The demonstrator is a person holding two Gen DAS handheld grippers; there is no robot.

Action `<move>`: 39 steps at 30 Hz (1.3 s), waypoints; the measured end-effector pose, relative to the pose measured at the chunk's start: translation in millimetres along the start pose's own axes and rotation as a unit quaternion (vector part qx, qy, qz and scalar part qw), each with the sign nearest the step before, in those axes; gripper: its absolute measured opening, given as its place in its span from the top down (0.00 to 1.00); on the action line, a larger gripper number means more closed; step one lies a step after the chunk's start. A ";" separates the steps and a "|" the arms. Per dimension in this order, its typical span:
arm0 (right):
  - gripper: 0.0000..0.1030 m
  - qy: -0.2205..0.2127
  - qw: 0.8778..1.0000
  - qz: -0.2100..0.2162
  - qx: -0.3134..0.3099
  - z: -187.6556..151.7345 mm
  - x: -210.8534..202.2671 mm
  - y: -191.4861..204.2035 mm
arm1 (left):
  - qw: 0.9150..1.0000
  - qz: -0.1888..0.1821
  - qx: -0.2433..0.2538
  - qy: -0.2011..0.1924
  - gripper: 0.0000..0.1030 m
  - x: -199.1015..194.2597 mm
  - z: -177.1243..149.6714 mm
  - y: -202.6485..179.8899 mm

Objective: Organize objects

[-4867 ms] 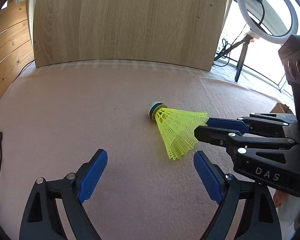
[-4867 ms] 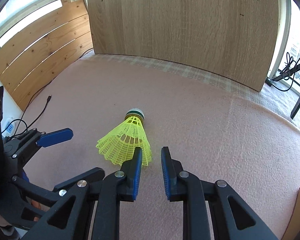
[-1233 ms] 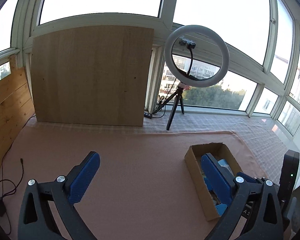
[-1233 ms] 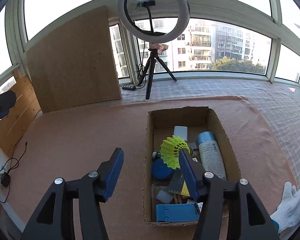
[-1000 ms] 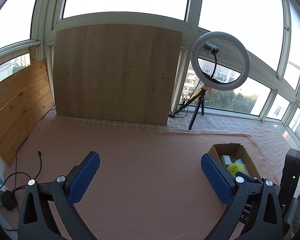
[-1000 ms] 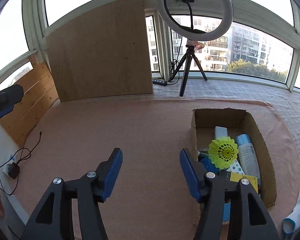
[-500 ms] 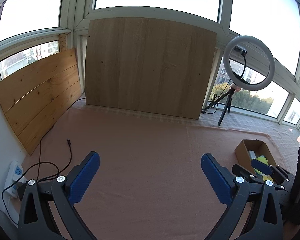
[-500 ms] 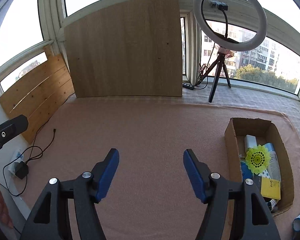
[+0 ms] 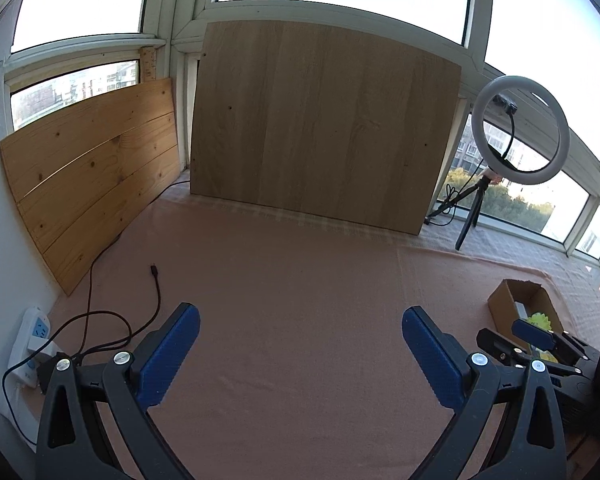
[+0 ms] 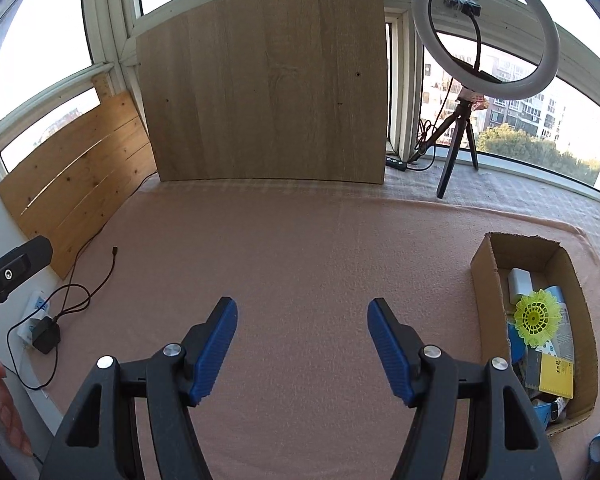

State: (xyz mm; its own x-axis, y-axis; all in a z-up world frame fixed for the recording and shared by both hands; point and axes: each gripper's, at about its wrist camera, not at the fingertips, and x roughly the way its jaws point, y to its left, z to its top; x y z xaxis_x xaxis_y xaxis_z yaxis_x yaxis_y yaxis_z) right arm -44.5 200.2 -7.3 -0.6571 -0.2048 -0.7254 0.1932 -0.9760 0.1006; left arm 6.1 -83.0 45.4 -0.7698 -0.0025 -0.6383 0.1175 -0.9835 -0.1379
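Your shuttlecock [image 10: 538,316], a yellow plastic mesh cone seen skirt-up like a round lattice flower, sits in the box [image 10: 485,276] at the right edge of the mat, resting on top of the other things there. The box is open-topped brown cardboard with raw, slightly bent walls; inside it you can make out a pale cylindrical bottle [image 10: 562,312], a small white block [image 10: 520,280], a flat yellow card [image 10: 556,376] and bits of blue, the rest too jumbled to name. Your right gripper [image 10: 302,320] hangs over bare mat to the left of the box, its ribbed blue pads [image 10: 216,344] standing fairly wide apart after just opening a little more, with nothing between them. Your left gripper [image 9: 300,328] is spread wider still, also empty, over the same soft, fuzzy pink mat [image 9: 300,280]. Behind stand a smooth pale wood board [image 9: 320,128] and, at the left, a knotty plank panel [image 9: 92,176]. A thin black cable [image 9: 156,288] snakes from a white power strip [image 9: 32,332], and a ring light [image 10: 486,28] stands on a small tripod by the windows.
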 end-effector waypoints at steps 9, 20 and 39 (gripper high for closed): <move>0.38 0.017 0.999 -0.048 0.001 -13.7 2.0 24.1 | 0.998 -0.038 0.024 0.043 0.00 26.2 -25.7 21.7; 0.38 0.040 0.993 -0.097 0.051 -36.4 16.6 49.8 | 0.993 -0.056 0.080 0.066 0.00 56.5 -66.1 41.0; 0.38 0.062 0.983 -0.155 0.077 -44.4 19.6 56.2 | 0.991 -0.085 0.087 0.058 0.00 64.9 -97.0 29.4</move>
State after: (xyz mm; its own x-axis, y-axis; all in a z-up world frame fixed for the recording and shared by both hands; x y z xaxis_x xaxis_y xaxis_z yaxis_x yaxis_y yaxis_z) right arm -14.2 144.6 -46.0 -0.5715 0.1062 -0.8137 -0.1209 -0.9917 -0.0445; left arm 20.4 -94.5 -73.6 -0.6900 0.1766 -0.7019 -0.1253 -0.9843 -0.1244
